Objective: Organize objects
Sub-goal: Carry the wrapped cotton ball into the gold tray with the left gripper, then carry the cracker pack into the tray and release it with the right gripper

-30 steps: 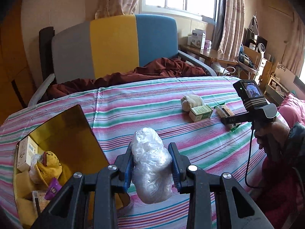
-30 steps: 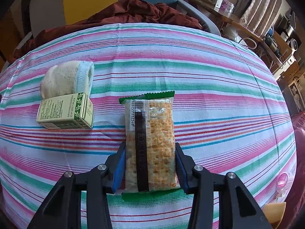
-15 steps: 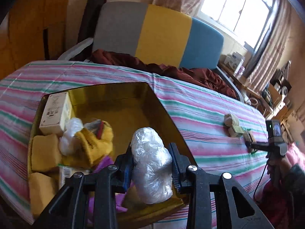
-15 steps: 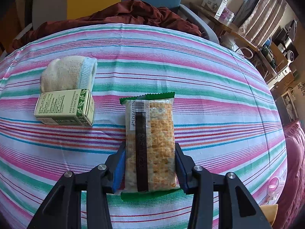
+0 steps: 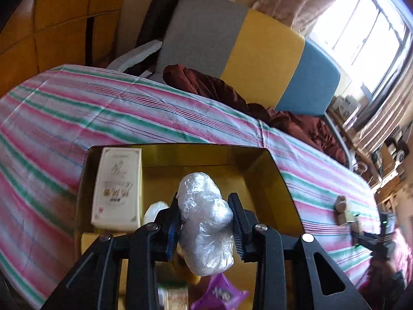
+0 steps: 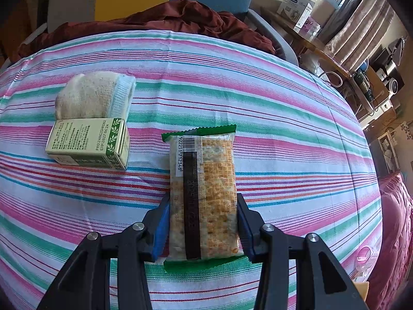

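Right tongs point(image 6: 203, 228) clamped on cracker pack point(image 6: 204, 193), pads on both long sides; pack lies flat on striped worktop point(image 6: 284, 118), barcode end away from tongs. Green box point(image 6: 89, 142) ahead-left of tongs, near pack but apart. Sock roll point(image 6: 95, 94) just beyond box, touching it. Maroon cloth point(image 6: 165, 18) at far edge.

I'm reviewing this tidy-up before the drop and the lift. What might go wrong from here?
1. The plastic-wrapped bundle in the left gripper hangs over a crowded gold box; released here, it may land on the purple packet and roll.
2. The right gripper clamps the cracker pack near one end, so it may sag or the crackers crack.
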The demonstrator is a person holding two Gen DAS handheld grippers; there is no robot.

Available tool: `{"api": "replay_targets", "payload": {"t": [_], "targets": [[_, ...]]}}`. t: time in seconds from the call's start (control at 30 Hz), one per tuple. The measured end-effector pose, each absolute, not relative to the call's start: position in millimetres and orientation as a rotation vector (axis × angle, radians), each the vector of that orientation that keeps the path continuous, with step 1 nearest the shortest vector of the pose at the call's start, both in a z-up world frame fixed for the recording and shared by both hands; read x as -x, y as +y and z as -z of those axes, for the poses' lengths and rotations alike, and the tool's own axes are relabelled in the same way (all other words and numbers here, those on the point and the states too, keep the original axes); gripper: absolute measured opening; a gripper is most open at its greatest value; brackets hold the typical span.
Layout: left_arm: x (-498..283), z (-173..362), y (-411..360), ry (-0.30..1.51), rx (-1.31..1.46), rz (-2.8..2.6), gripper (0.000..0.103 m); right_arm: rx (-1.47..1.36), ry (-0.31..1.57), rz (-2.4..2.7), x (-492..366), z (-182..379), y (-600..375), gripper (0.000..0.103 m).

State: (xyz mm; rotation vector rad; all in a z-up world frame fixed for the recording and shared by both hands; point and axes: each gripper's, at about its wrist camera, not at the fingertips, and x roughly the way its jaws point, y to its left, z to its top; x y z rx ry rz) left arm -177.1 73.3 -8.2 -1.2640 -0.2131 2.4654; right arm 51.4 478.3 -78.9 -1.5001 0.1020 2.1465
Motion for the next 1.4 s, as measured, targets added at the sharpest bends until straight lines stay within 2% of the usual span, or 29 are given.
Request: {"api": "replay_targets", "payload": {"t": [0.2, 0.23, 0.37, 0.67, 0.9, 1.13, 1.4], "targets": [[207.0, 30.9, 89.1, -0.125, 1.344, -2.477, 0.036, 1.500, 0.102, -2.146, -50.3, 77.8, 477.2, 0.046], [208.9, 33.8, 89.5, -0.108, 1.358, -2.482, 0.039, 1.500, 0.103, -2.146, -50.6, 77.2, 477.6, 0.046], [206.2, 37.0, 86.5, -0.085, 1.367, -2.500, 0.041, 1.500, 0.101, -2.146, -50.3, 76.9, 476.4, 0.046], [156.5, 19.2, 75.6, -0.131, 1.301, -2.537, 0.042, 1.491, 0.109, -2.135, -50.4, 74.4, 475.1, 0.046], [105.1, 1.0, 78.4, -0.056, 1.210, -2.576, 0.045, 1.480, 0.203, -2.112, -51.0, 69.7, 482.5, 0.046], [79.9, -13.9, 76.2, 0.007, 1.131, -2.617, 0.047, 1.355, 0.305, -2.201, -52.3, 25.6, 468.3, 0.046], [65.3, -18.2, 69.4, 0.023, 1.094, -2.646, 0.049, 1.322, 0.212, -2.455, -11.8, -20.0, 380.2, 0.046]]}}
